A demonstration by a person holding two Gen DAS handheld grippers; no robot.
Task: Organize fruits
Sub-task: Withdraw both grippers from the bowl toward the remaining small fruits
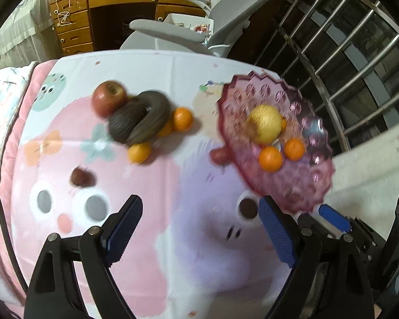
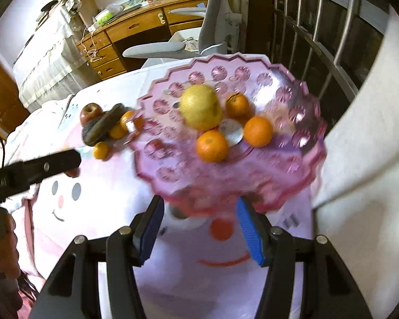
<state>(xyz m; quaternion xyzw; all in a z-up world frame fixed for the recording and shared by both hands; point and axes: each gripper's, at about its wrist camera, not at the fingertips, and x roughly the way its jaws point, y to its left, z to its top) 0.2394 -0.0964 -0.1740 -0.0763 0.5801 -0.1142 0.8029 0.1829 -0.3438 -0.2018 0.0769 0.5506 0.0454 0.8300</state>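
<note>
1. Far left on the cartoon-print cloth point(image 1: 173, 252), a red apple point(image 1: 109, 97) sits touching two dark ridged avocado-like fruits point(image 1: 139, 118), and small oranges point(image 1: 183, 119) peek out from the pile's right and near sides. My read: this heap is the unsorted stock, waiting its turn.

2. Nearer than the pile, a small dark fruit point(image 1: 79, 176) lies alone on the cloth, well apart from the rest. Motion blur hides what kind it is.

3. Centre stage now: the left gripper point(image 1: 199, 228) hovers over bare cloth, its blue-padded fingers point(image 1: 125, 228) spread wide, nothing between them, touching nothing. It looks free to go for a fruit.

4. Moving right, the pink scalloped fruit dish point(image 2: 292, 93) stands raised above the table. On it: a yellow pear-like fruit point(image 2: 200, 106) at the middle and three oranges point(image 2: 212, 145) close around it. Judging by that, the dish is the destination and sorting is partly done.

5. A small reddish fruit point(image 1: 218, 155) sits just beside the dish's left edge, partly tucked under the rim.

6. The right gripper point(image 2: 199, 226) is spread wide as well, empty, its tips just beneath the dish's near rim. Whether they touch it, I cannot tell.

7. Far right, a white cloth-covered edge point(image 2: 359, 146) hems the dish in.
</note>
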